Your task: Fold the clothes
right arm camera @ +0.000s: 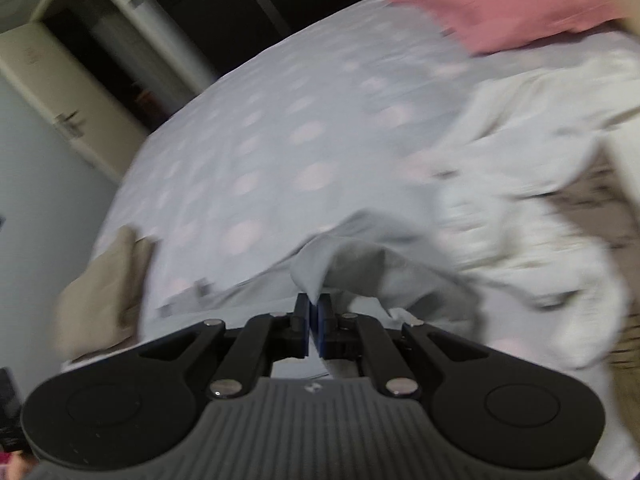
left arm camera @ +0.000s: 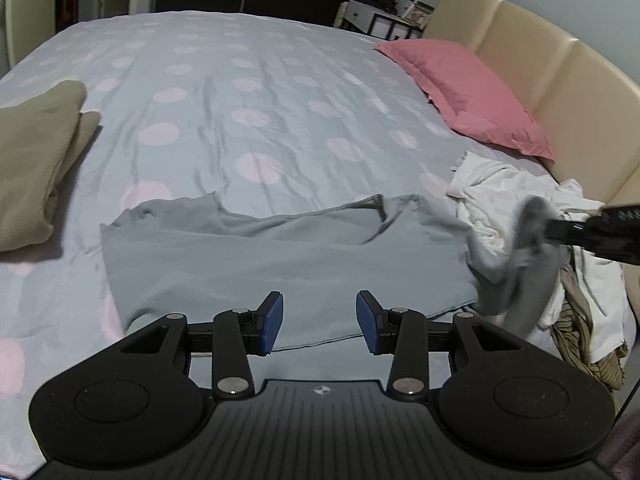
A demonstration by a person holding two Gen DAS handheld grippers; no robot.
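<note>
Spotted bed underneath, pink pillow far right. Grey garment spread flat near the edge, beside a white heap. Right tongs pinched tight on its right corner; left tongs hovering, half-open, empty.

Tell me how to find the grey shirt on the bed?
Look at the big spotted bedspread, near its front edge. The grey shirt lies flat there, beside a white clothes heap. It is plain grey, and the right tongs pinch its corner.
</note>
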